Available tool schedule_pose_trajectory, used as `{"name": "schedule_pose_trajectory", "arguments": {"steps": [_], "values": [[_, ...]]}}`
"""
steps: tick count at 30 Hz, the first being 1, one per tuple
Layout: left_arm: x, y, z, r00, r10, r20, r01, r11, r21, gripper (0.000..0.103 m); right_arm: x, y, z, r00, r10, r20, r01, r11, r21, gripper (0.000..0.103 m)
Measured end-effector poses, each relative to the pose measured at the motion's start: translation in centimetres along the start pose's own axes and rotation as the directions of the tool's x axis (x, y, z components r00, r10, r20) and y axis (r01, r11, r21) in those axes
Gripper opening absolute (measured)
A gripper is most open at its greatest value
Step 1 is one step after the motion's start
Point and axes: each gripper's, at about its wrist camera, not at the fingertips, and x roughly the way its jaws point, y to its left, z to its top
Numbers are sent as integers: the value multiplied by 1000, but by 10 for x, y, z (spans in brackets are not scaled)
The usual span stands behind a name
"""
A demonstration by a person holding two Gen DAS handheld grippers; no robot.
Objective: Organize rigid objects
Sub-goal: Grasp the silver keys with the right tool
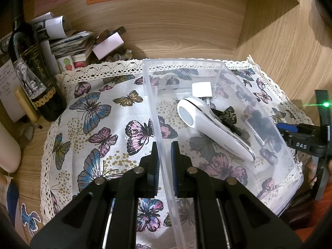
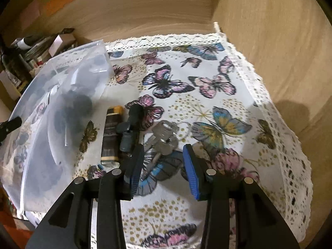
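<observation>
A clear plastic bin (image 1: pixel 153 112) stands on the butterfly cloth (image 1: pixel 99 112). In it lie a white handheld device (image 1: pixel 209 126), a white charger (image 1: pixel 202 89) and a black patterned clip (image 1: pixel 228 114). My left gripper (image 1: pixel 165 151) is shut on the bin's left wall, one finger on each side. In the right wrist view the bin (image 2: pixel 62 108) is at the left. My right gripper (image 2: pixel 164 157) is open above a bunch of keys (image 2: pixel 164 134). A dark lighter (image 2: pixel 111 132) and a black clip (image 2: pixel 130 124) lie left of the keys.
A dark wine bottle (image 1: pixel 31 66), stacked papers and cards (image 1: pixel 68 41) and a small pink box (image 1: pixel 108 45) crowd the back left corner. Wooden walls close in the back (image 1: pixel 176 27) and right (image 2: pixel 280 62). The right gripper also shows at the right edge (image 1: pixel 303 139).
</observation>
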Motion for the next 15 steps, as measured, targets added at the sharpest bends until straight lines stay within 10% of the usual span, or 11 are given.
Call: {"name": "schedule_pose_trajectory", "arguments": {"steps": [15], "values": [[1,0,1,1000,1,0,-1,1000,3,10,23,5,21,999,-31,26,32,999,-25,35]]}}
